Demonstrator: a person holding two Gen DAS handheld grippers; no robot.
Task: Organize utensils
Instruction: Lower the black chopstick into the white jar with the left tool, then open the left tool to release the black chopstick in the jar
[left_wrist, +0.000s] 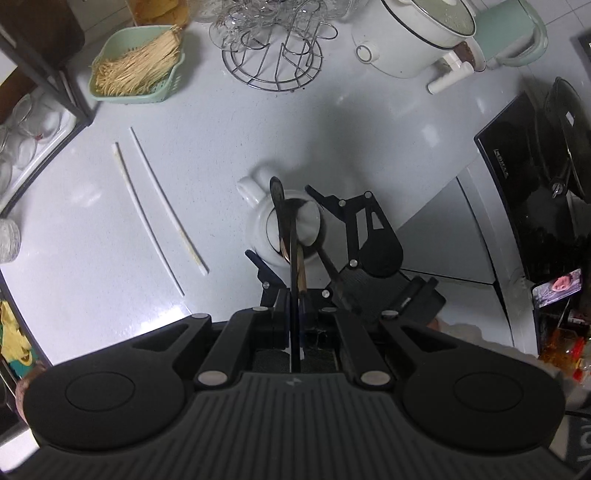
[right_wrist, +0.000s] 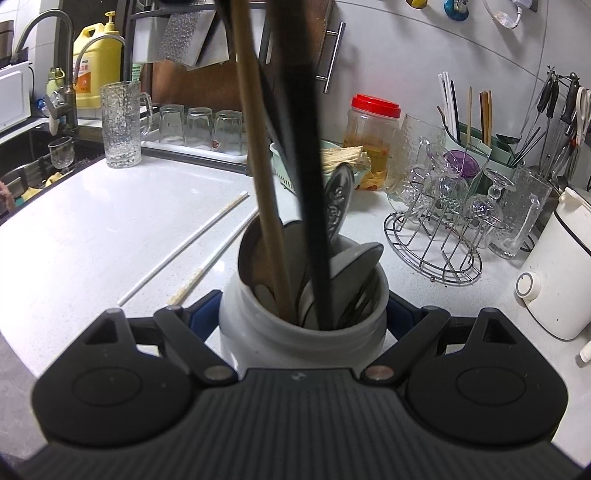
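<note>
A white ceramic jar (right_wrist: 258, 332) stands on the white counter (left_wrist: 92, 240) and holds several spoons (right_wrist: 354, 258), a wooden stick (right_wrist: 269, 236) and a black chopstick (right_wrist: 314, 221). My right gripper (right_wrist: 303, 310) is shut on the jar, one blue pad on each side. From above, my left gripper (left_wrist: 293, 299) points almost straight down over the jar (left_wrist: 258, 236) and is shut on the black chopstick (left_wrist: 293, 258), whose lower end is inside the jar. The wooden stick (left_wrist: 301, 273) runs beside it; I cannot tell whether it is pinched too. Two white chopsticks (left_wrist: 147, 210) lie on the counter left of the jar.
A green basket of thin sticks (left_wrist: 136, 62), a wire rack of glasses (left_wrist: 273, 62) and a white cooker (left_wrist: 413, 37) line the back. A black stove (left_wrist: 535, 184) is at the right. A glass pitcher (right_wrist: 122, 122), a tray of tumblers (right_wrist: 199, 129) and the sink lie left.
</note>
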